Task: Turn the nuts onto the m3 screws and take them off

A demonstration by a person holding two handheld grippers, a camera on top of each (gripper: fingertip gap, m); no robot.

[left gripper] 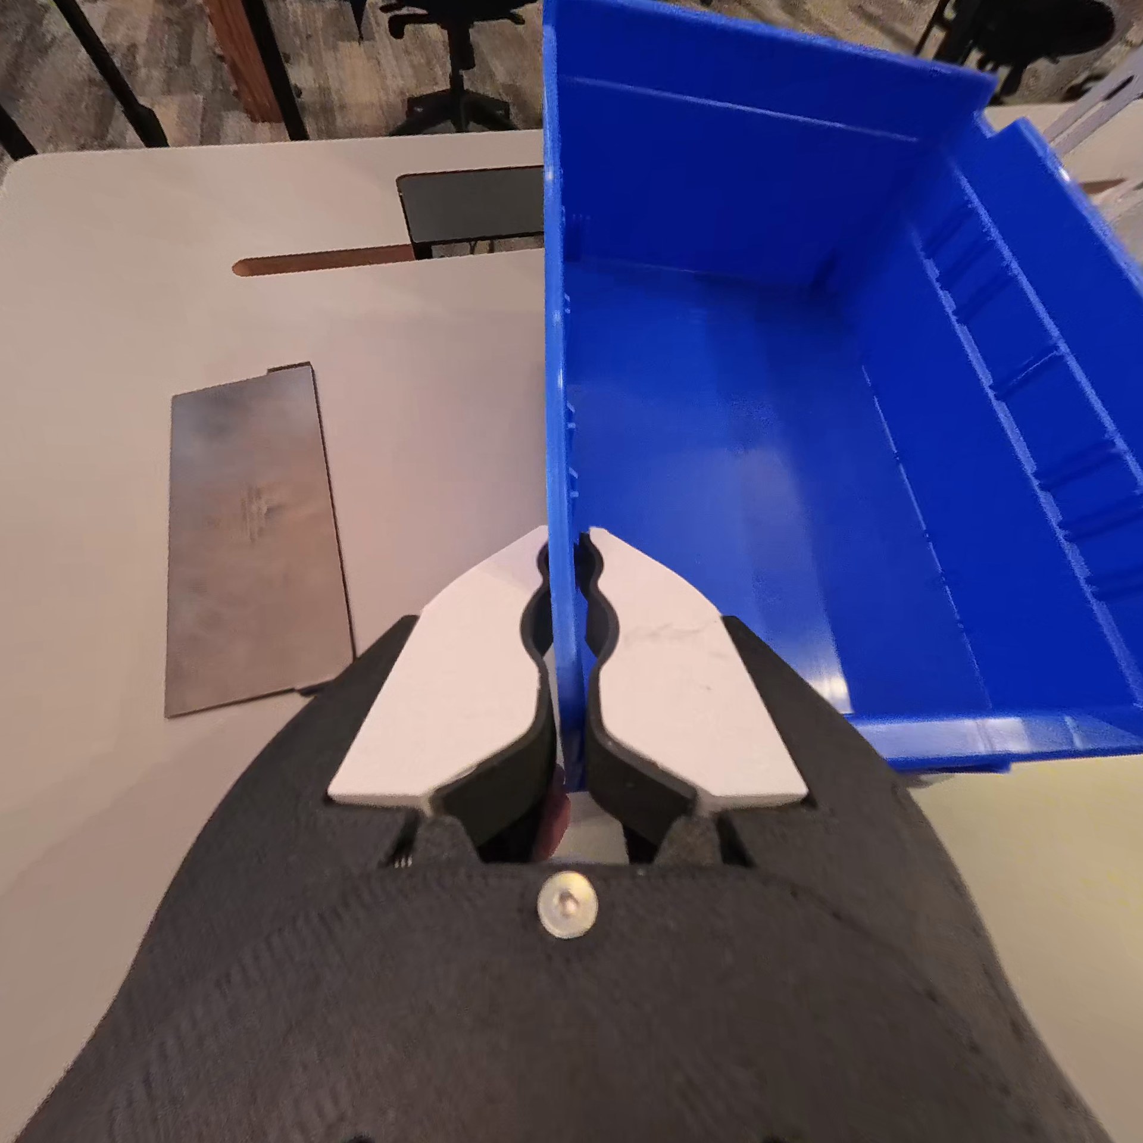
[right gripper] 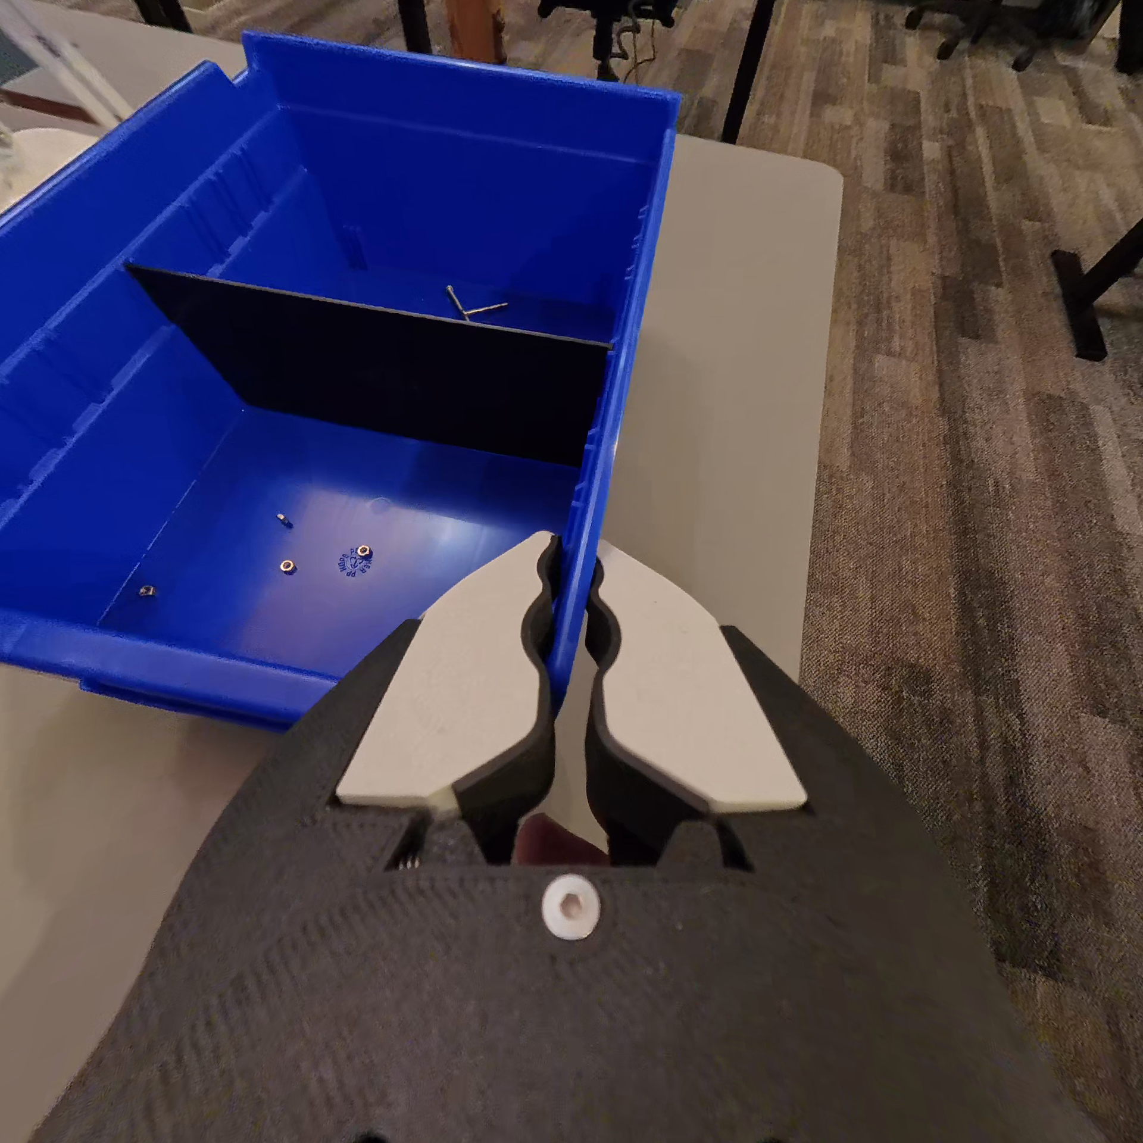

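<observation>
Each gripper was closed on a side wall of a blue bin: the left gripper [left gripper: 566,544] pinched one wall of a bin [left gripper: 711,185] whose visible floor showed nothing in it, and the right gripper [right gripper: 575,556] pinched the right wall of a bin [right gripper: 643,346] split by a dark divider [right gripper: 383,377]. Whether these were two bins or one held from both sides could not be told. The grips probably served to steady or shift the bin on the pale table [right gripper: 730,371] before any part was picked. Four small nuts [right gripper: 286,565] lay loose in the near compartment, and two thin screws [right gripper: 473,306] lay crossed beyond the divider, keeping the parts sorted. A flat grey metal plate [left gripper: 253,538] lay on the table just left of the left gripper.
</observation>
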